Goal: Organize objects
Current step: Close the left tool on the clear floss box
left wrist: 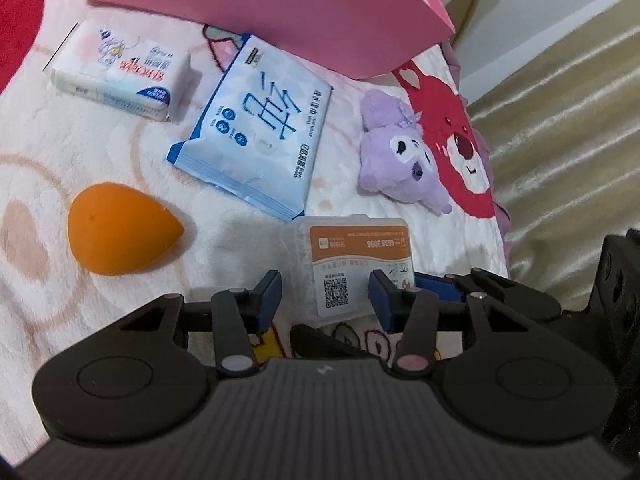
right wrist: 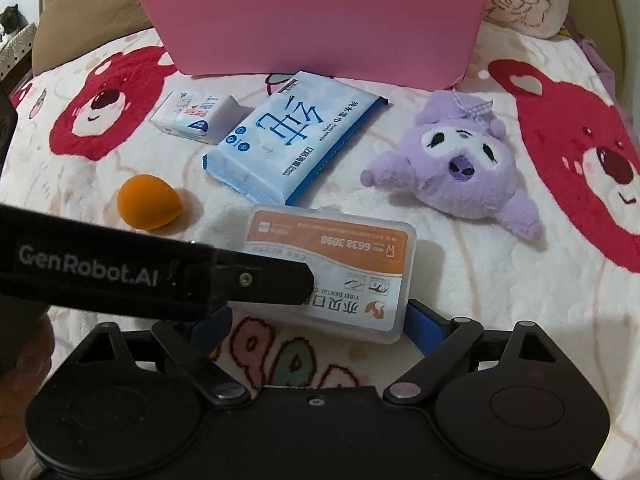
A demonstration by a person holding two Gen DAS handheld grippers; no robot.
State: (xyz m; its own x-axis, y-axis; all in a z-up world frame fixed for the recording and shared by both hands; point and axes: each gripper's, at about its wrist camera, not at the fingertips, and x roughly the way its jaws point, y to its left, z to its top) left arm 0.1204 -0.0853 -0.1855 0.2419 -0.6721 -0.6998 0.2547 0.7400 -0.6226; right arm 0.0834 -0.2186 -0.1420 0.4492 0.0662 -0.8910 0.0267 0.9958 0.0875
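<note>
Right now, both claws crowd one clear plastic case [right wrist: 328, 268] with an orange label, lying low and centre in both views on a bear-print blanket [right wrist: 520, 280] spread over a bed. The left claw [left wrist: 326, 294] is spread, its blue pads on either side of the case without pinching it. The right claw [right wrist: 320, 322] is also spread around the case's near end, with the left tool's arm crossing in front.

The likely trouble is the two tools bumping, or smooth plastic slipping from a pad if only a corner is caught.

At the top of the frame stands a pink box [right wrist: 320, 28], open-topped; its contents are hidden.

Between them lie a wipes pack [right wrist: 292, 136], tissue pack [right wrist: 196, 114], orange sponge [right wrist: 148, 202] and purple plush toy [right wrist: 460, 172].
</note>
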